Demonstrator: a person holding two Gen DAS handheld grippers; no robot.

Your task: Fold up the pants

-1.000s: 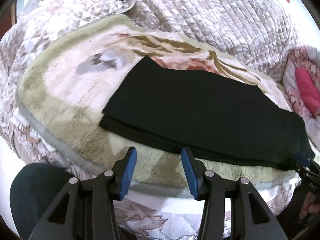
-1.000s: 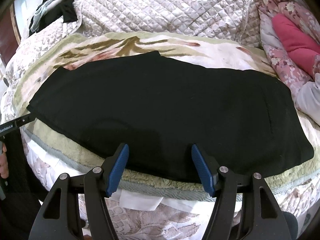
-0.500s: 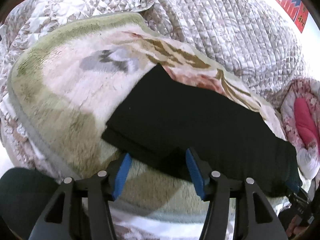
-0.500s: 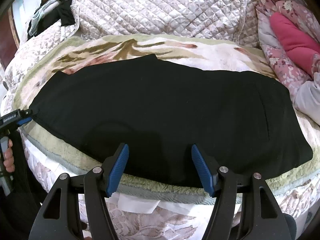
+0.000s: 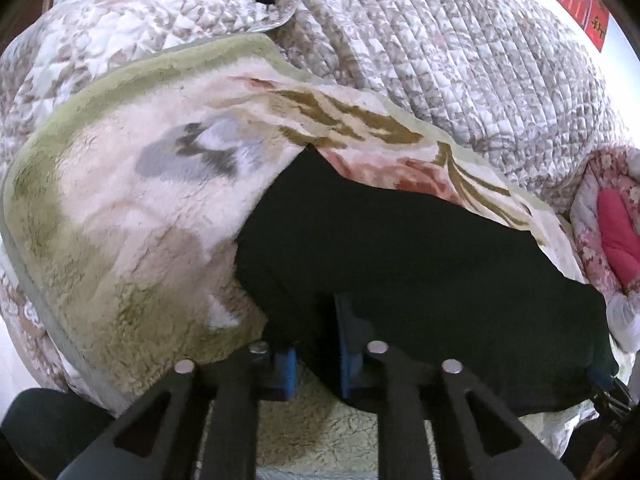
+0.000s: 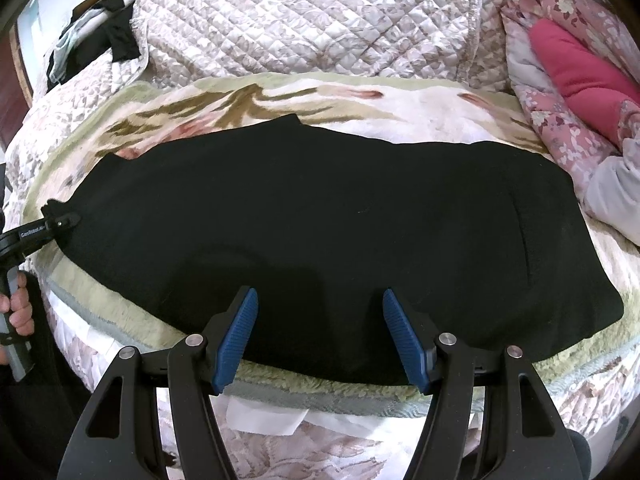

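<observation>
The black pants [image 6: 320,220] cover most of the near half of the fleece blanket [image 6: 420,120]. Bare blanket lies open beyond them. The quilted cover [image 6: 300,20] rises as a wall behind. Pink floral bedding [image 6: 560,100] blocks the right side; dark clothes [image 6: 116,40] sit at the far left corner. The near edge is unobstructed.
</observation>
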